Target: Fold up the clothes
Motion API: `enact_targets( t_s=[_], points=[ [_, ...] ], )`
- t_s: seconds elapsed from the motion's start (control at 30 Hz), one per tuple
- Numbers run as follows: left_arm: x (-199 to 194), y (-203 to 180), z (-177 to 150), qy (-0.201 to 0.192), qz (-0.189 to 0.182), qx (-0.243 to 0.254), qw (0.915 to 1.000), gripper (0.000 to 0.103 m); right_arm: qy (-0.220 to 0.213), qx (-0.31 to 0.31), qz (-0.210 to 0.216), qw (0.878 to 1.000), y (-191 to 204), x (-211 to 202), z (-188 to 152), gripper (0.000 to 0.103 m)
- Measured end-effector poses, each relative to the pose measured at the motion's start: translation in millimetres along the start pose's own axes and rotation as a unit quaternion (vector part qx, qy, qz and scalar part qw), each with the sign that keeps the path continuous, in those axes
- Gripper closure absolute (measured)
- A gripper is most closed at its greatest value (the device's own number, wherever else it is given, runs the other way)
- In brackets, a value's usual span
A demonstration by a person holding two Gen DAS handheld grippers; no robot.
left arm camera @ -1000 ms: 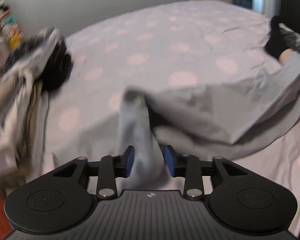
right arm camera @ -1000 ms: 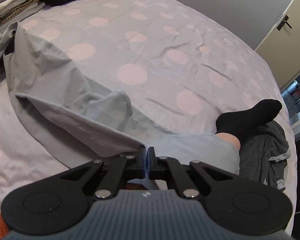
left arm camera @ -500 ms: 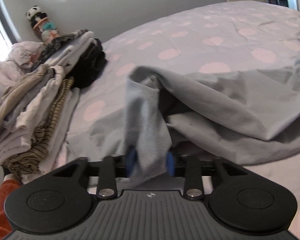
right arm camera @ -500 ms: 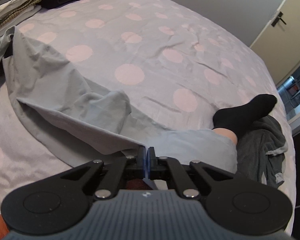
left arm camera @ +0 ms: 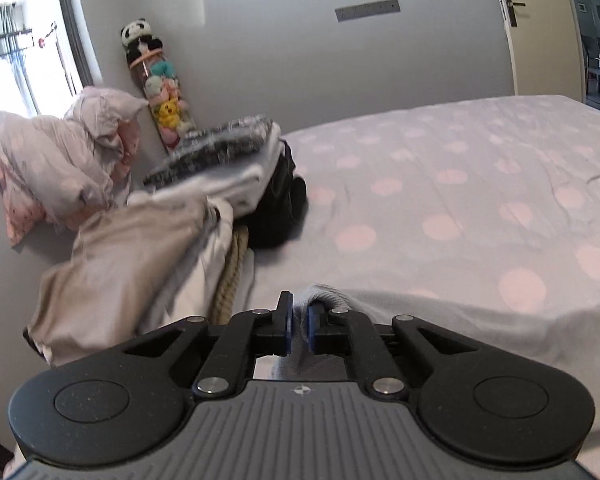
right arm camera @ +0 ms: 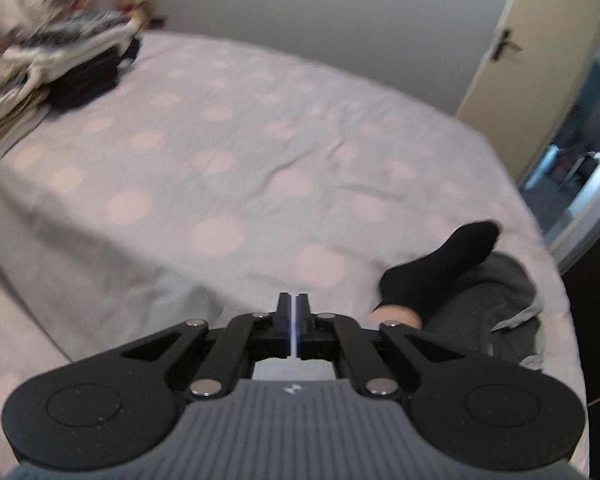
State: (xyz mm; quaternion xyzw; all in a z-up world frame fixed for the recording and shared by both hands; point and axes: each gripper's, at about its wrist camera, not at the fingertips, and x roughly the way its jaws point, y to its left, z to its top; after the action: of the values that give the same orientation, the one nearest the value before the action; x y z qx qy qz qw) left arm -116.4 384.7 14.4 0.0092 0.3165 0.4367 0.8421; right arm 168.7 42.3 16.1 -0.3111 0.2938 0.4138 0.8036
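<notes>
Pinching grey garment (left arm camera: 440,312) in both grippers (left arm camera: 298,316) (right arm camera: 291,312), polka-dot bed (left arm camera: 460,184), grey wall (left arm camera: 300,60), folded stack (left arm camera: 220,168).

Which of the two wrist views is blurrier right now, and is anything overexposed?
Right wrist view: motion-smeared throughout, the folded pile and grey garment soft, only the right gripper crisp. Left wrist view: sharper, pile slightly blurred, window blown out, fisheye bending the door.

The left gripper (left arm camera: 298,320) now sits higher and squeezes tighter on the grey cloth (left arm camera: 440,320). The cloth is pulled up flat and wide. The right gripper (right arm camera: 291,312) is lifted too.
</notes>
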Motion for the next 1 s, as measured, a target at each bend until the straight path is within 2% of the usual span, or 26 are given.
enact_targets(
  t_s=[0.07,0.13,0.17,0.2,0.27,0.4,0.57,0.73,0.87,0.97,1.0],
  points=[
    [2,4,7,-0.006,-0.001,0.0,1.0,0.095,0.018,-0.037,0.01,0.999,7,1,-9,0.097],
    [7,4,10,-0.009,0.001,0.003,1.0,0.095,0.036,-0.064,0.002,0.997,5,3,-23,0.092],
    [10,5,11,-0.009,0.003,0.005,0.9999,0.095,0.045,-0.076,-0.005,0.996,3,5,-31,0.085],
    [13,6,12,-0.009,0.005,0.004,0.9999,0.095,0.054,-0.088,-0.012,0.995,1,6,-38,0.074],
    [19,7,13,-0.009,0.008,0.004,0.9999,0.095,0.072,-0.112,-0.025,0.991,-3,8,-54,0.069],
    [23,17,13,-0.009,0.019,-0.004,0.9998,0.095,0.105,-0.155,-0.052,0.981,-12,16,-83,0.069],
    [27,31,13,-0.005,0.042,-0.015,0.999,0.095,0.122,-0.179,-0.085,0.973,-25,47,-109,0.07],
    [29,35,15,0.0,0.052,-0.01,0.9986,0.095,0.103,-0.164,-0.08,0.978,-36,68,-125,0.07],
    [30,33,16,0.001,0.056,-0.007,0.9984,0.095,0.092,-0.173,-0.089,0.977,-39,89,-135,0.071],
    [30,31,18,0.003,0.058,-0.003,0.9983,0.095,0.083,-0.172,-0.102,0.976,-44,102,-141,0.082],
    [30,30,18,0.004,0.059,-0.001,0.9983,0.095,0.081,-0.166,-0.104,0.977,-46,104,-142,0.082]
  ],
)
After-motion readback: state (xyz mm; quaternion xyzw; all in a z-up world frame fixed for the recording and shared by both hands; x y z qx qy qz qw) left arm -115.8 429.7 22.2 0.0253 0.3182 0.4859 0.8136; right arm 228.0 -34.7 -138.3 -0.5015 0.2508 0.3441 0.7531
